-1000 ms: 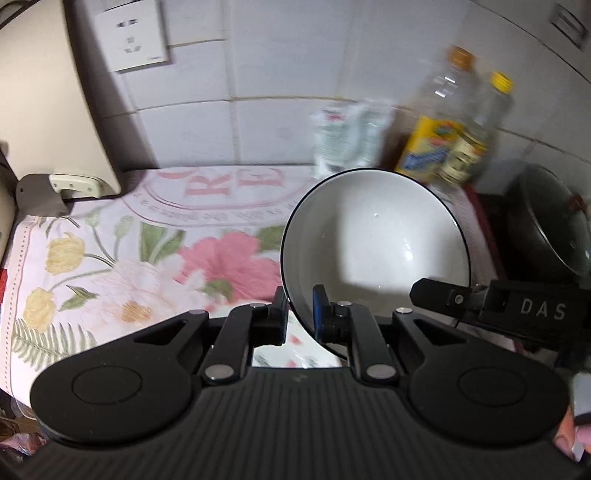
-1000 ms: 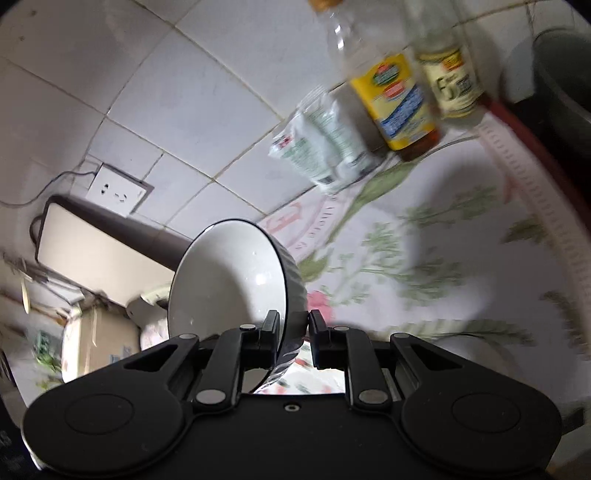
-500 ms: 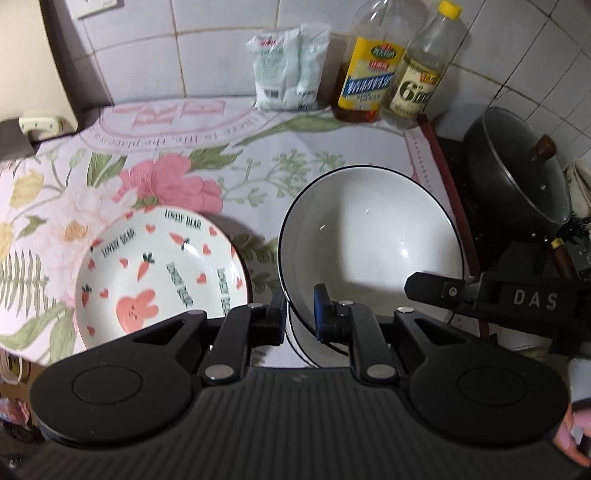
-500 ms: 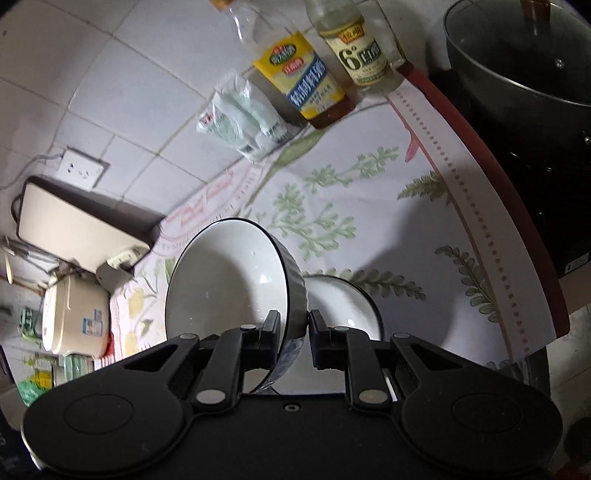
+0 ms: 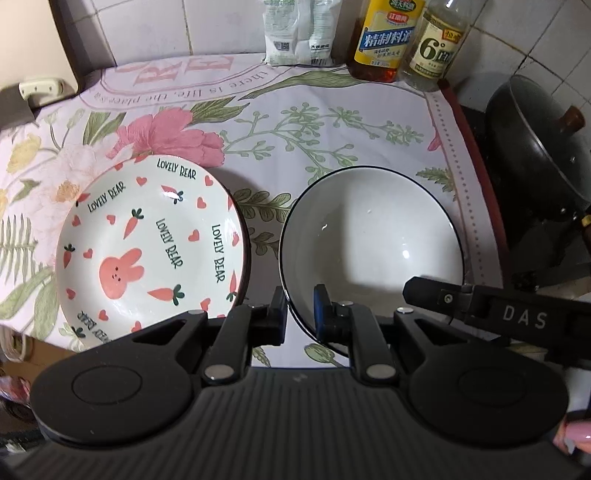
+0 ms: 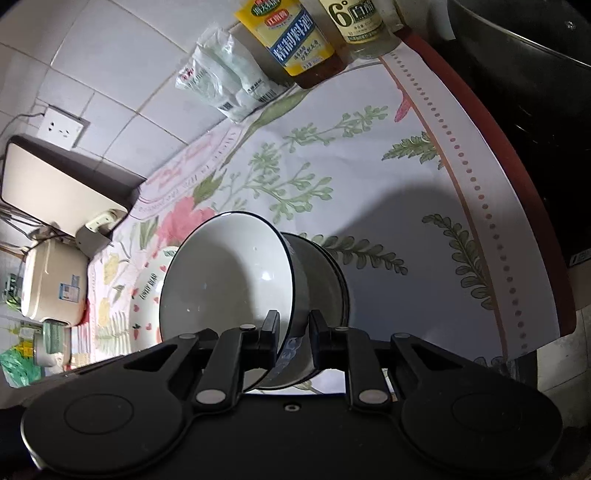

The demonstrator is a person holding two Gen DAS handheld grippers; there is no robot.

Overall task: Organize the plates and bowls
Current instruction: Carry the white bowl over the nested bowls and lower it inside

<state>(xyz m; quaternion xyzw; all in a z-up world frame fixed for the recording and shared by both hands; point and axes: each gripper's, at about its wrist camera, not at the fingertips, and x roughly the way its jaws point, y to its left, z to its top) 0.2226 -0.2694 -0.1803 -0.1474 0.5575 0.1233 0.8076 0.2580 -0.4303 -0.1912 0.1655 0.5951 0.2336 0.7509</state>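
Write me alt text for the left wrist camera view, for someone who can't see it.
The left gripper is shut on the near rim of a white bowl with a dark edge, above a floral tablecloth. Left of it lies a carrot-and-rabbit plate; two bottles and a packet stand against the tiled wall, and a lidded dark pot sits at right.

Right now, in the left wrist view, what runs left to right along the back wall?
Cream appliance handle → white packets → yellow-labelled bottle → clear bottle marked 6° → black lidded pot.
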